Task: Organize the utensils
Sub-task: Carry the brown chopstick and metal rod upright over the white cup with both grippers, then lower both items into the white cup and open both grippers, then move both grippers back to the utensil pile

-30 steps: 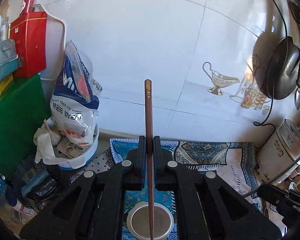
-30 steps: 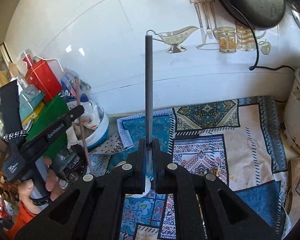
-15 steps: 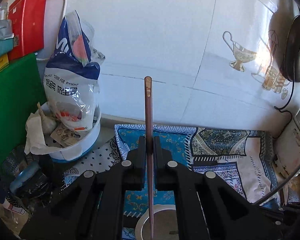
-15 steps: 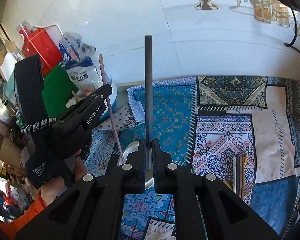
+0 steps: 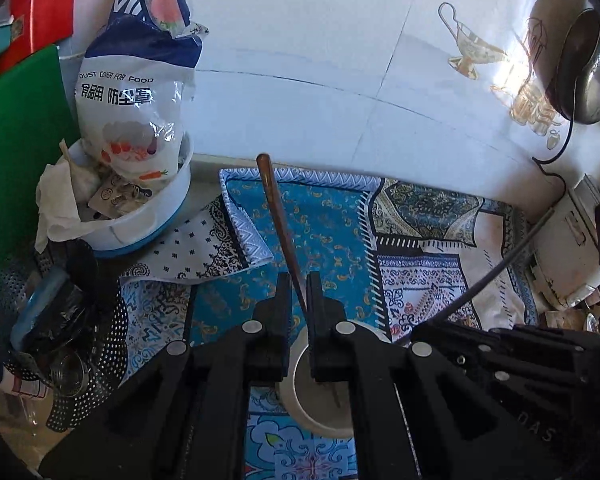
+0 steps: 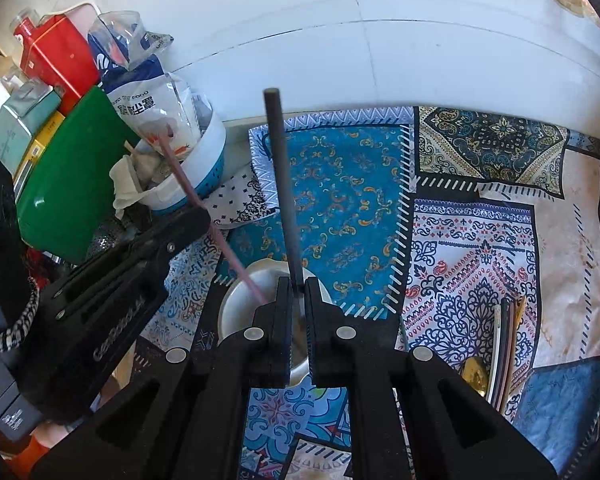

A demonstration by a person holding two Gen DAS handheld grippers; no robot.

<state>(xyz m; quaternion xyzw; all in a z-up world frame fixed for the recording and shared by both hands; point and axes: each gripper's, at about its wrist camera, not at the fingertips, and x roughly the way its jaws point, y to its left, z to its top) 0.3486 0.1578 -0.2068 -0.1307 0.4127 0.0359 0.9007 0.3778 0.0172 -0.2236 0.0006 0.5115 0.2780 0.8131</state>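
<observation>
My left gripper (image 5: pixel 299 280) has its jaws slightly apart. A brown chopstick (image 5: pixel 277 216) leans loosely between them, its lower tip inside a white cup (image 5: pixel 320 400) below. My right gripper (image 6: pixel 299 284) also has a small gap, with a dark grey chopstick (image 6: pixel 283 184) standing between its fingers and its lower end in the same cup (image 6: pixel 240 300). The left gripper (image 6: pixel 196 220) and its chopstick (image 6: pixel 204 208) show at the left of the right wrist view. The grey chopstick also shows in the left wrist view (image 5: pixel 496 268).
A patterned blue cloth (image 5: pixel 332 220) covers the counter. A white bowl (image 5: pixel 140 216) with a plastic bag sits far left, beside a green board (image 5: pixel 16 160). More chopsticks and a gold spoon (image 6: pixel 500 352) lie at right. A rice cooker (image 5: pixel 572 248) stands at right.
Both grippers tipped downward over the cup and their jaws loosened. Both chopsticks slid down into the cup; the brown one now leans left instead of standing straight.
</observation>
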